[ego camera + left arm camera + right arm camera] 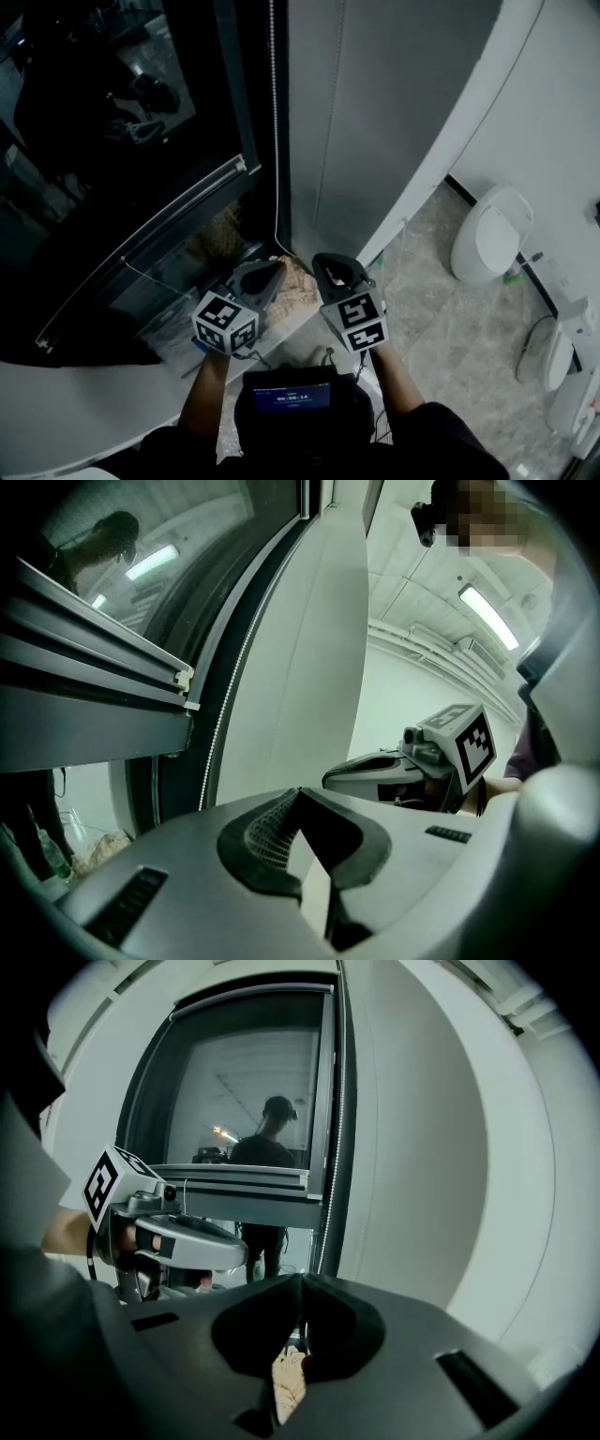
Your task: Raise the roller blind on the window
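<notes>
Chain [273, 112] hanging | left hand-held gripper [298, 792] closed | right hand-held gripper [301, 1279] closed

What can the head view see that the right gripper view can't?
Only the head view shows the stone floor, a white toilet-like fixture and a small lit screen at the person's chest. Only the right gripper view shows the window's top edge and a person's reflection standing in the glass. Both show the left hand-held gripper, the bead chain and the blind's bottom bar.
</notes>
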Action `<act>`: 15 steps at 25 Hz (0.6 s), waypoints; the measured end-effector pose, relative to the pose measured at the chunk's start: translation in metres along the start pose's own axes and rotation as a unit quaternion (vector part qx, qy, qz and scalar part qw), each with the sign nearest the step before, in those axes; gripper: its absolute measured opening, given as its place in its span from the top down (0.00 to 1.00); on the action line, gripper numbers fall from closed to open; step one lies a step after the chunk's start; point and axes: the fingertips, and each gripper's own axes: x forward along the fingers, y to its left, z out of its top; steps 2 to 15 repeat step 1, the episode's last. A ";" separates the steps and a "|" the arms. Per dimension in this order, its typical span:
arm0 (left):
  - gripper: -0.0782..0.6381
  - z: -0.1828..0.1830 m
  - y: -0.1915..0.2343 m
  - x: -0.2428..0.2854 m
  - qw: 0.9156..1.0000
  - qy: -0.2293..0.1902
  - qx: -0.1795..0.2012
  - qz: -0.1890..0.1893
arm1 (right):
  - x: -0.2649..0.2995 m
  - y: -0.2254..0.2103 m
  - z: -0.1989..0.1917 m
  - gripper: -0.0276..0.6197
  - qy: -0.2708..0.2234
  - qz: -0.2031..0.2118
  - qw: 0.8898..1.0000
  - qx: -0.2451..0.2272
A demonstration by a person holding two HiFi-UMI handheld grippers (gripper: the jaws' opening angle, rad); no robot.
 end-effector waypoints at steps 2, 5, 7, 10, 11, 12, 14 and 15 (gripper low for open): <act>0.88 -0.001 -0.001 0.000 1.000 0.001 -0.001 0.000 | 0.000 0.000 0.000 0.95 0.000 0.000 1.000 0.000; 0.88 -0.001 -0.001 0.000 1.000 0.001 -0.001 0.000 | 0.000 0.000 0.000 0.95 0.000 0.000 1.000 0.000; 0.88 -0.001 -0.001 0.000 1.000 0.001 -0.001 0.000 | 0.000 0.000 0.000 0.95 0.000 0.000 1.000 0.000; 0.88 -0.001 -0.001 0.000 1.000 0.001 -0.001 0.000 | 0.000 0.000 0.000 0.95 0.000 0.000 1.000 0.000; 0.88 -0.001 -0.001 0.000 1.000 0.001 -0.001 0.000 | 0.000 0.000 0.000 0.95 0.000 0.000 1.000 0.000; 0.88 -0.001 -0.001 0.000 1.000 0.001 -0.001 0.000 | 0.000 0.000 0.000 0.95 0.000 0.000 1.000 0.000; 0.88 -0.001 -0.001 0.000 1.000 0.001 -0.001 0.000 | 0.000 0.000 0.000 0.95 0.000 0.000 1.000 0.000; 0.88 -0.001 -0.001 0.000 1.000 0.001 -0.001 0.000 | 0.000 0.000 0.000 0.95 0.000 0.000 1.000 0.000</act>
